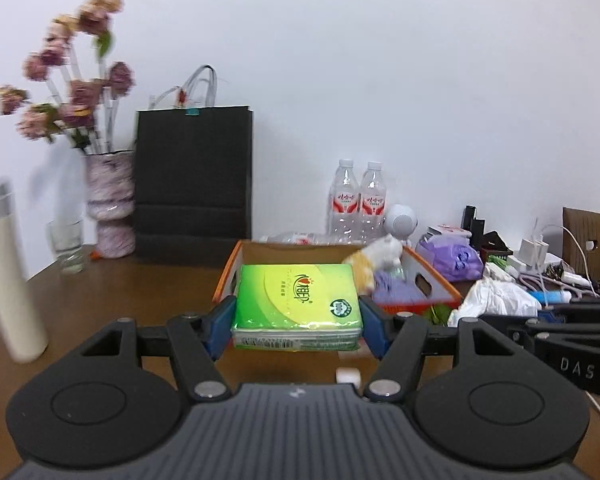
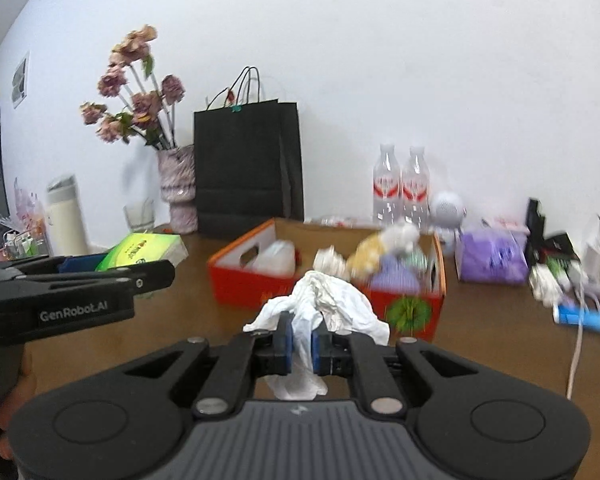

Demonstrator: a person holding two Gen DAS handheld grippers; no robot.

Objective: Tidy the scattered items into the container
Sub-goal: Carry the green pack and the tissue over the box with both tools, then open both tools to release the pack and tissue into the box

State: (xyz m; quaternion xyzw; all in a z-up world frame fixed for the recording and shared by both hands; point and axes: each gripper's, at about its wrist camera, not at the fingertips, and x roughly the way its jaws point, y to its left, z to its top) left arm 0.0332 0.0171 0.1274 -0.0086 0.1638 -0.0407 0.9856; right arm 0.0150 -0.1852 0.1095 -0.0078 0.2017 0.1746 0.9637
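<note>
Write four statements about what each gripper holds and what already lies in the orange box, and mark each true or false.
1. The left gripper clamps a green tissue pack. True.
2. The right gripper is empty. False: it is shut on a crumpled white plastic bag.
3. The orange box already holds a plush toy. True.
4. The two upright water bottles stand inside the box. False: they stand behind it, by the wall.

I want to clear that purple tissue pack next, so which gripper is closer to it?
Right. The right gripper, shut on a white plastic bag, has the purple tissue pack ahead to its right; the left gripper, holding the green tissue pack, sits farther left.
</note>
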